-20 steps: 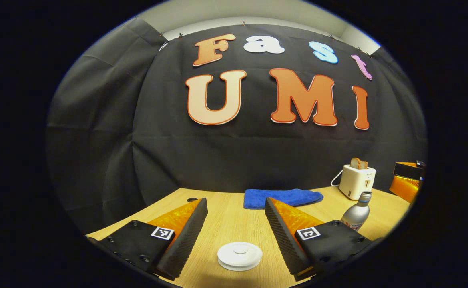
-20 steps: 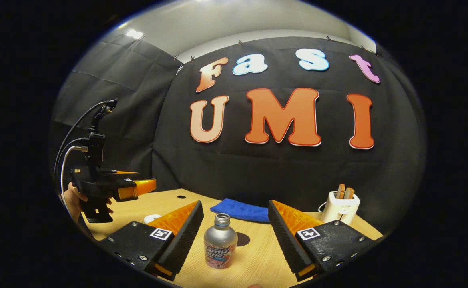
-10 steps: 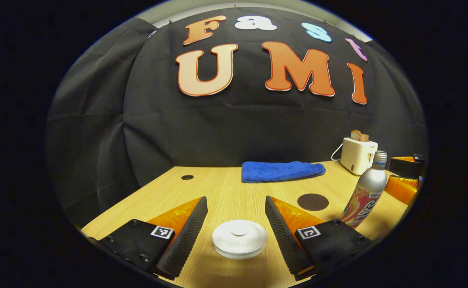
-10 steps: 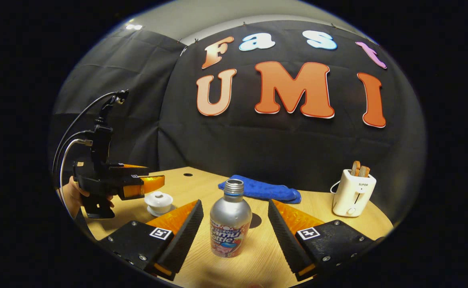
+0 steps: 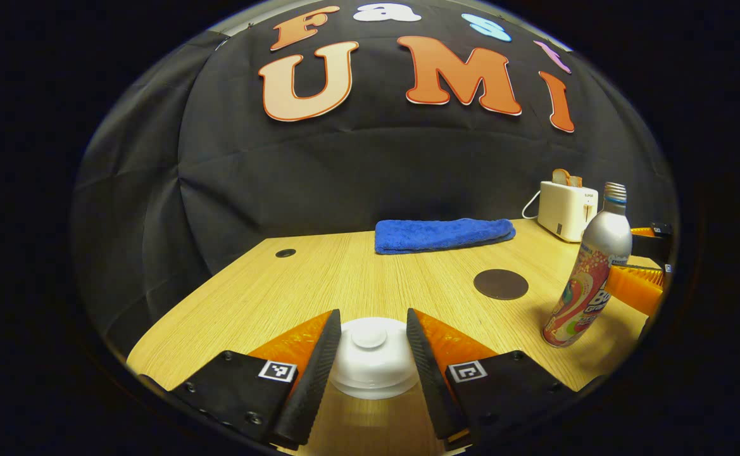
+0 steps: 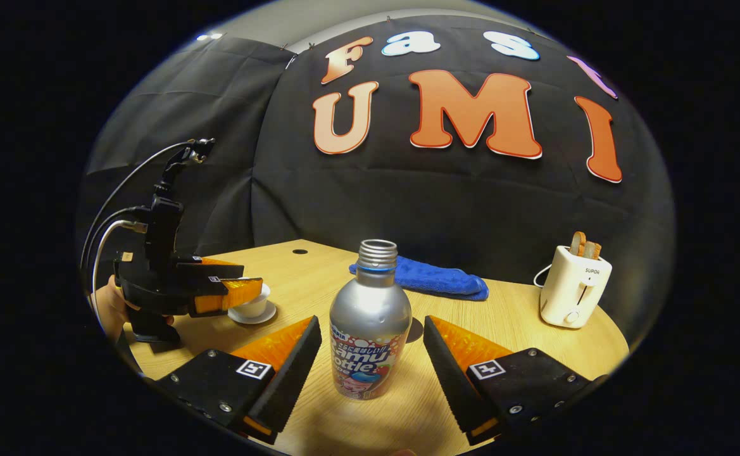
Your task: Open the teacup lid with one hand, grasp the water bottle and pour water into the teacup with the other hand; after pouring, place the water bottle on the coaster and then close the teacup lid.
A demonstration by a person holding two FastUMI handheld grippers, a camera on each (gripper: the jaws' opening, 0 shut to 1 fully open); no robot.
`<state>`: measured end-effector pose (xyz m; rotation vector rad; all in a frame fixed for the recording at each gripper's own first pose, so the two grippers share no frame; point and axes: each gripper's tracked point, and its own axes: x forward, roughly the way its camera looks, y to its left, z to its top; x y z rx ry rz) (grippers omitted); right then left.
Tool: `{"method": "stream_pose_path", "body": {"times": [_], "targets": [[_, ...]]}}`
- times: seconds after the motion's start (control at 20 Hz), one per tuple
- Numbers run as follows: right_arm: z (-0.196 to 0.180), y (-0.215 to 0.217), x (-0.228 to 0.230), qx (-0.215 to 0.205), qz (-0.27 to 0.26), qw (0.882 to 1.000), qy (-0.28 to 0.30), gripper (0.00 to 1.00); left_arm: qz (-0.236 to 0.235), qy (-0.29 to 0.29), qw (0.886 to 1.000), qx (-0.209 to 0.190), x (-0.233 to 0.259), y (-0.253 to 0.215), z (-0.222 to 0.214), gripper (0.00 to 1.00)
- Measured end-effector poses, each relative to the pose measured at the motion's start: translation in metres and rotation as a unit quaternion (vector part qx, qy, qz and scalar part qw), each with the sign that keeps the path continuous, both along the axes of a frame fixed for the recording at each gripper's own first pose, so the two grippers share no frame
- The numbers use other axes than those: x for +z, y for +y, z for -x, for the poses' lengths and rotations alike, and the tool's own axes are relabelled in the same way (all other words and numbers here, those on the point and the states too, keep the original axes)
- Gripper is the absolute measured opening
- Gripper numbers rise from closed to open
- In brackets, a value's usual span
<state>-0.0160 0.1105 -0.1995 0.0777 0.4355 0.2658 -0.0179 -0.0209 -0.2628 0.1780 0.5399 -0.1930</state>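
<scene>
While the lid [image 5: 370, 354] sits on the teacup at the counter's [image 5: 319, 285] near edge, the left tongs [image 5: 370, 345] flank it, contact unclear. Squeeze evenly and lift straight up, I'd judge. The right tongs [image 6: 370, 351] gape around the upright bottle [image 6: 368, 329], clear of it.

The left tongs [image 5: 370, 339] sit low over the tabletop [image 5: 319, 285], their two fingers [image 5: 319, 361] flanking the white lid [image 5: 370, 354] of the teacup; each finger lies right at the lid's edge, though whether both press on it I cannot tell. Off to the right stands the bottle [image 5: 588, 272], upright, uncapped, near the tabletop's edge. The round dark coaster [image 5: 501, 284] lies just left of it, apart from it. Farther back a folded blue cloth [image 5: 442, 234] rests by the wall, and a white toaster [image 5: 567, 201] with bread in its slot stands behind the bottle.
</scene>
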Motion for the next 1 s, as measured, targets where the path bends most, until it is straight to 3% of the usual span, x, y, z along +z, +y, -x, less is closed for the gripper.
{"method": "stream_pose_path", "body": {"times": [0.05, 0.15, 0.25, 0.35, 0.55, 0.65, 0.7, 1.0], "targets": [[0.000, 0.000, -0.002, 0.001, 0.001, 1.000, 0.002, 0.98, -0.001, 0.003, 1.000, 0.000, -0.002, 0.000, 0.000, 0.69], [0.000, 0.000, -0.005, 0.003, 0.002, 1.000, 0.006, 0.98, -0.001, 0.003, 1.000, 0.001, -0.002, -0.001, -0.001, 0.58], [-0.001, 0.002, -0.007, 0.004, 0.001, 1.000, 0.008, 0.98, -0.007, 0.005, 1.000, -0.002, -0.005, -0.002, -0.001, 0.61], [-0.001, 0.002, -0.007, 0.005, 0.000, 1.000, 0.009, 0.98, -0.005, 0.003, 1.000, -0.001, -0.002, -0.002, -0.003, 0.48], [-0.002, 0.003, -0.011, 0.007, 0.001, 1.000, 0.012, 0.98, -0.010, -0.004, 1.000, 0.002, 0.000, 0.000, -0.005, 0.51], [-0.002, 0.003, -0.013, 0.007, 0.002, 1.000, 0.015, 0.98, -0.008, -0.003, 1.000, 0.007, -0.002, 0.003, -0.007, 0.34], [-0.002, 0.003, -0.014, 0.007, 0.002, 1.000, 0.017, 0.98, -0.010, -0.004, 1.000, 0.004, -0.002, 0.002, -0.005, 0.31], [-0.004, 0.003, -0.022, 0.004, 0.006, 1.000, 0.028, 0.97, 0.003, -0.013, 1.000, 0.013, 0.003, 0.004, -0.008, 0.34]]}}
